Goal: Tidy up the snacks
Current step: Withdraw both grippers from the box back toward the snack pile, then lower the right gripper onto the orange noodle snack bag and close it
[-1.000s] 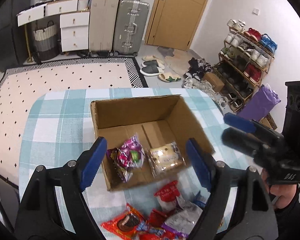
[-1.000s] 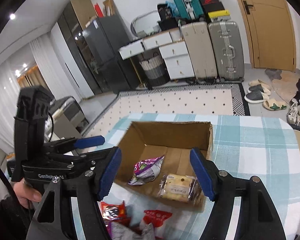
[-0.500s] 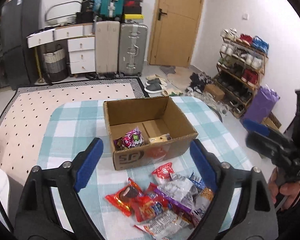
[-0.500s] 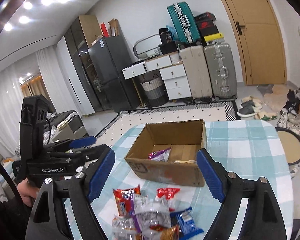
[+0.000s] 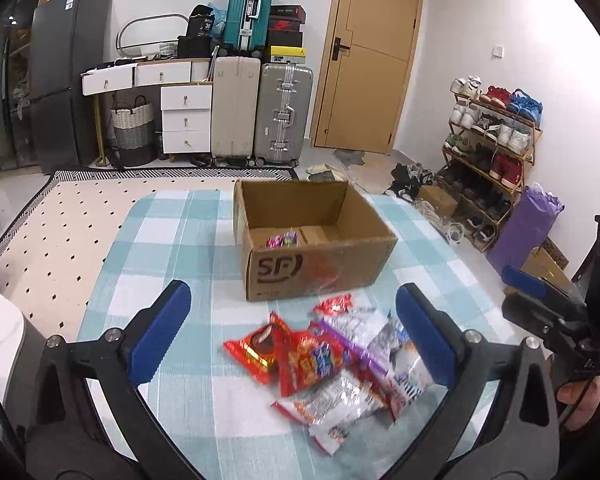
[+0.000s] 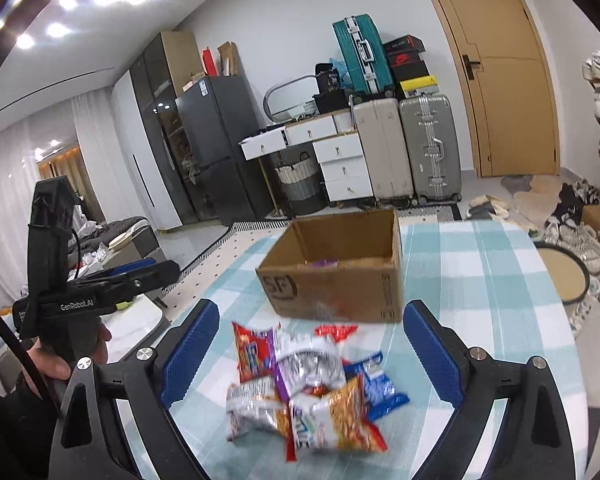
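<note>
An open cardboard box (image 5: pixel 312 240) marked SF stands on the checked tablecloth; it also shows in the right wrist view (image 6: pixel 336 268). A purple snack packet (image 5: pixel 282 240) lies inside it. A pile of several snack packets (image 5: pixel 332 356) lies in front of the box, also in the right wrist view (image 6: pixel 304 384). My left gripper (image 5: pixel 292 336) is open and empty, above the pile. My right gripper (image 6: pixel 312 356) is open and empty, also above the pile. Each gripper shows at the edge of the other's view.
The round table (image 5: pixel 160 248) has a blue and white checked cloth. Suitcases (image 5: pixel 260 112), white drawers (image 5: pixel 184 120), a fridge (image 5: pixel 64 80) and a shoe rack (image 5: pixel 492 160) stand around the room. A round stool (image 6: pixel 560 276) is right of the table.
Both grippers have pulled back from over the box toward the near side of the table. The snack pile is now between their fingers. Both stayed open.
</note>
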Demonstrator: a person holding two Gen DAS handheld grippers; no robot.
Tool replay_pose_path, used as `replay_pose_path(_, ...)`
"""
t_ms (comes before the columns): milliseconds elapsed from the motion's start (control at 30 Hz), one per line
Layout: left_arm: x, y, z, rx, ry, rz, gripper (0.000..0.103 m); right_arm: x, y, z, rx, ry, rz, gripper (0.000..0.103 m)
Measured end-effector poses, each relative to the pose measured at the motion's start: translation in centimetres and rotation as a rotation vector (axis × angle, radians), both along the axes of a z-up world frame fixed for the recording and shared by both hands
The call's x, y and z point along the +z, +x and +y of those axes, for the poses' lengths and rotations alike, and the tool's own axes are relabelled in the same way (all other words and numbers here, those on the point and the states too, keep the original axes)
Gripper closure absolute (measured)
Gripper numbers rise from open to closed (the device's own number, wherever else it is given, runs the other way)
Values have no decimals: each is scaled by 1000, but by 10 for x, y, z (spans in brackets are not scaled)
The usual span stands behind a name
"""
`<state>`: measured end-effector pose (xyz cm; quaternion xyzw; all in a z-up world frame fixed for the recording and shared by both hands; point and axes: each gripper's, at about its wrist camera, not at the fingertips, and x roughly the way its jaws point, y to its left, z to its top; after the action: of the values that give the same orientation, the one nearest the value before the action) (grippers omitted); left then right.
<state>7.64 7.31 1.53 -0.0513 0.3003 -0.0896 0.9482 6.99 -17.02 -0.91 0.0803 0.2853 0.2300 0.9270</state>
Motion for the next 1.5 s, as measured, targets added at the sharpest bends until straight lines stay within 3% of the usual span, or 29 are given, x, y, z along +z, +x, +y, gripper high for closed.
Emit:
replay_pose_path(333,-55,-23,5,8,-16,73,1,-49,-7,9,-4,-50,93,7)
replay_pose_path(567,-87,-23,2,12,-18,117,1,-66,-8,20,10,-88,120,7)
replay_pose_path(1500,-150,1,15,31,-72,178,1,-117,26,35,30,-170,230,7)
